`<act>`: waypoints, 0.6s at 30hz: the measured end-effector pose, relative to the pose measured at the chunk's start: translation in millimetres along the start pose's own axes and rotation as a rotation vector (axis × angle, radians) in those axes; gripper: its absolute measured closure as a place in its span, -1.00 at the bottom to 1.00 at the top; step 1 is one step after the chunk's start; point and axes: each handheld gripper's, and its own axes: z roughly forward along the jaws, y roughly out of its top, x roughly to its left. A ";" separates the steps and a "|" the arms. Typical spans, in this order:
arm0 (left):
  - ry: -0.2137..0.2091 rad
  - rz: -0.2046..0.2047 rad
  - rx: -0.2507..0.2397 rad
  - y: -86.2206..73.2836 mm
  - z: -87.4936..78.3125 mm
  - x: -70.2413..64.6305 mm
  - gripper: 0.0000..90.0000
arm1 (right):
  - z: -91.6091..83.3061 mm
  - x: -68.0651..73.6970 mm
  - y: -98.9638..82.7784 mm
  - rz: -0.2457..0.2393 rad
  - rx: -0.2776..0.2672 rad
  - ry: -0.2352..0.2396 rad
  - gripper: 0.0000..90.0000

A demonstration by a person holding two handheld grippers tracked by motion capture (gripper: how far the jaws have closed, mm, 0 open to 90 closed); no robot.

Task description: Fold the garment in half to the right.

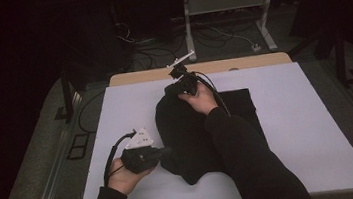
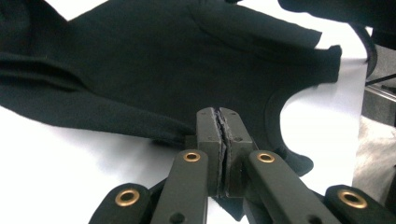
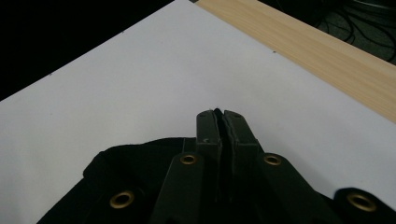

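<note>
White rectangular table top (image 1: 93, 139) carries black fabric garment (image 1: 189, 138), crumpled at centre. Right arm stretched forward; right gripper (image 1: 177, 87) at garment's far end, jaws pinched together on black cloth. Left gripper (image 1: 166, 153) at garment's near-left edge, jaws clamped on hem. No readable writing. Right sleeve hides garment's middle.

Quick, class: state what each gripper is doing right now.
Left gripper: shut on the near edge of the black garment.
Right gripper: shut on the garment's far edge.
</note>
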 end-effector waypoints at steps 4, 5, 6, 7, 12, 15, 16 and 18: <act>-0.013 0.018 0.002 8.2 3.5 -3.3 0.93 | -8.2 -4.6 -0.8 0.005 -0.008 -0.008 0.87; -0.015 0.027 0.004 10.0 4.5 -4.4 0.93 | -10.5 -5.8 -1.1 0.007 -0.009 -0.009 0.87; -0.017 0.032 0.008 11.6 5.4 -5.7 0.93 | -12.6 -7.4 -1.3 0.011 -0.011 -0.014 0.87; -0.020 0.037 0.006 13.1 6.3 -7.1 0.93 | -14.8 -9.0 -1.4 0.014 -0.011 -0.014 0.87; -0.031 0.052 0.007 19.8 9.9 -11.9 0.93 | -25.4 -16.7 -2.5 0.020 -0.027 -0.022 0.87; -0.037 0.058 0.006 23.5 11.5 -14.0 0.93 | -31.1 -20.8 -4.1 0.036 -0.036 -0.024 0.87; -0.041 0.062 0.006 24.5 12.2 -14.6 0.93 | -32.6 -22.2 -5.0 0.040 -0.039 -0.024 0.87; -0.041 0.064 0.005 27.3 13.5 -16.6 0.93 | -35.2 -25.2 -7.2 0.045 -0.041 -0.027 0.87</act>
